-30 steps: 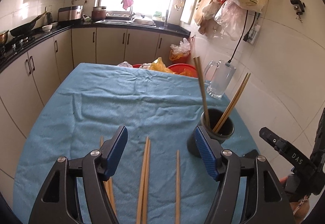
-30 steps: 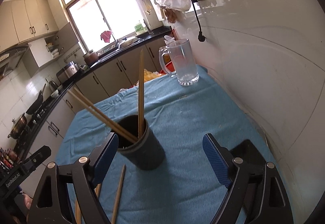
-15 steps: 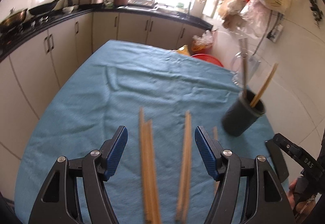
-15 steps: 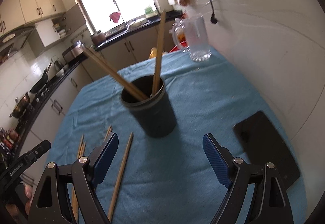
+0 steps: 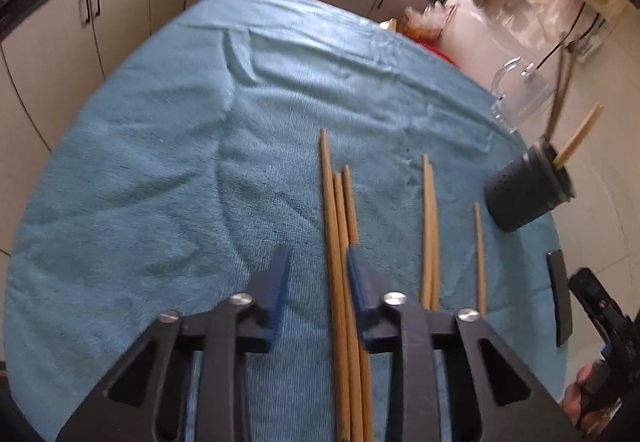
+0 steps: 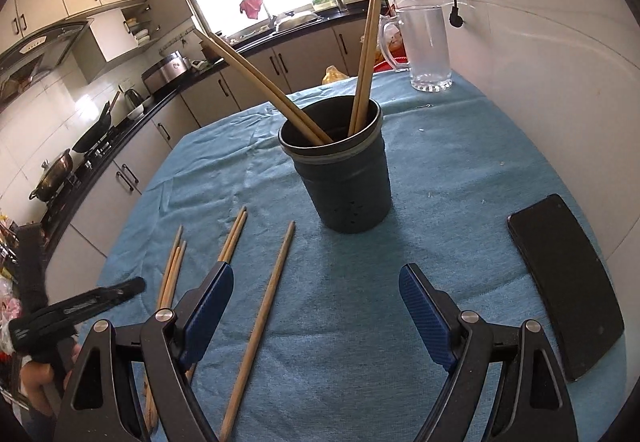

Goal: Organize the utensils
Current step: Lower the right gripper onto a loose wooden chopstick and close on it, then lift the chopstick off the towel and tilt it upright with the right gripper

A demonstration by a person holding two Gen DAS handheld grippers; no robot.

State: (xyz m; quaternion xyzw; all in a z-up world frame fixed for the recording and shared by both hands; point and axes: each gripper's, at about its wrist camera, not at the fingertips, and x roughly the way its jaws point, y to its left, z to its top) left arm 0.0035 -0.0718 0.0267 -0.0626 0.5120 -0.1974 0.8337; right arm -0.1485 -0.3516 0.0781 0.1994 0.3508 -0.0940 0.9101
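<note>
Several wooden chopsticks lie loose on the blue cloth (image 5: 160,145). My left gripper (image 5: 316,274) is low over a bundle of three chopsticks (image 5: 340,242); its jaws are partly closed with a gap between them, and the bundle lies against the right finger, not clamped. A pair (image 5: 429,226) and a single chopstick (image 5: 479,254) lie further right. The dark holder cup (image 6: 340,177) stands upright with several chopsticks (image 6: 364,53) in it; it also shows in the left wrist view (image 5: 524,193). My right gripper (image 6: 316,306) is open and empty, in front of the cup.
A black phone (image 6: 568,290) lies on the cloth to the right of the cup, near the wall. A glass mug (image 6: 428,49) stands at the far right corner. Kitchen cabinets (image 5: 80,21) run along the left and back.
My left gripper has dropped lower and shifted left onto the three-chopstick bundle, and its jaws have narrowed. My right gripper has pulled back a little from the cup and stays open.
</note>
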